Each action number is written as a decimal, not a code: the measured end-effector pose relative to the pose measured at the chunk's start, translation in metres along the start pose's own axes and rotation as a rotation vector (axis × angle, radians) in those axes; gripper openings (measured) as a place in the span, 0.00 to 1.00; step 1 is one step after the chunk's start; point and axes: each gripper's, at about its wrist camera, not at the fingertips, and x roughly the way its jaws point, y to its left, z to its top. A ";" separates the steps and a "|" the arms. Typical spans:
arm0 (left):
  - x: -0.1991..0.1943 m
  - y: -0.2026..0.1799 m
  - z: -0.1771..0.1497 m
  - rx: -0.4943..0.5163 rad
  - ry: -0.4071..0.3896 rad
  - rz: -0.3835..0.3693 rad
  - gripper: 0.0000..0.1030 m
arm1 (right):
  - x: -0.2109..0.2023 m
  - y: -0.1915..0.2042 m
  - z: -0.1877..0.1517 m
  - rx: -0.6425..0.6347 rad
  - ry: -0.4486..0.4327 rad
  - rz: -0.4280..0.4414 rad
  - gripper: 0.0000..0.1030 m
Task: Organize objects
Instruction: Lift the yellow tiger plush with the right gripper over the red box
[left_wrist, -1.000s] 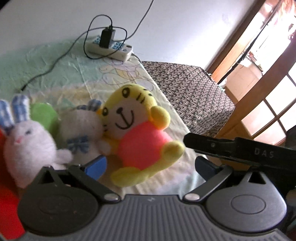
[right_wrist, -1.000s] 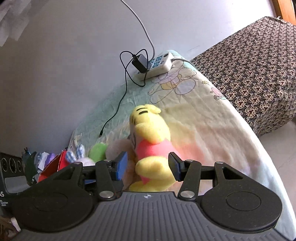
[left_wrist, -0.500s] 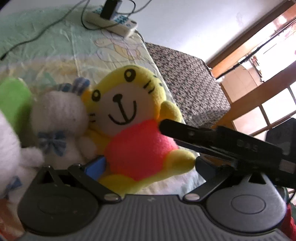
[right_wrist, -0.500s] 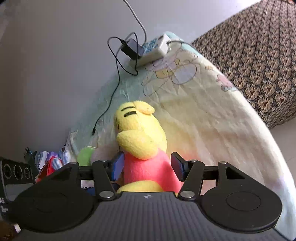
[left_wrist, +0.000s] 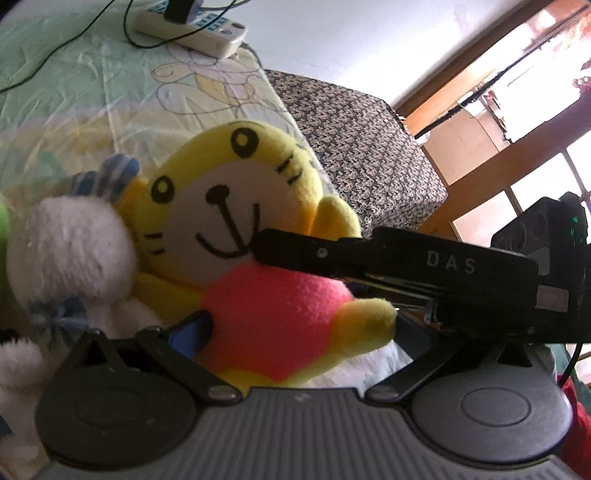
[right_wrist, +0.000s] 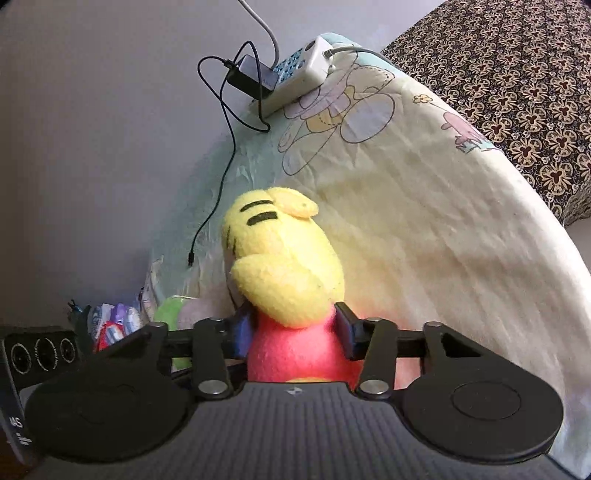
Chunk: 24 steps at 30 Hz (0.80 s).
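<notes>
the bed (right_wrist: 461, 229) in its cartoon sheet carries a row of soft toys, and the step in hand looks like picking up the yellow tiger plush (left_wrist: 236, 236), which sits by the bed's edge against a white bunny plush (left_wrist: 70, 251). the right gripper (right_wrist: 291, 334) is closing, its fingers pressed into the pink belly from the side. the left gripper (left_wrist: 295, 332) stands wide around it, not pinching. next comes a firm squeeze, then a lift. the toy is soft, round-faced, smiling.
</notes>
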 end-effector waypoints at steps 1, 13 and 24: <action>-0.001 -0.001 0.000 0.008 -0.002 -0.001 0.97 | -0.004 0.000 -0.002 0.008 0.000 0.003 0.42; -0.032 -0.038 -0.029 0.104 -0.013 -0.031 0.95 | -0.057 0.013 -0.037 -0.012 -0.030 0.007 0.41; -0.076 -0.076 -0.077 0.299 -0.083 0.045 0.93 | -0.078 0.044 -0.079 -0.121 -0.012 0.011 0.40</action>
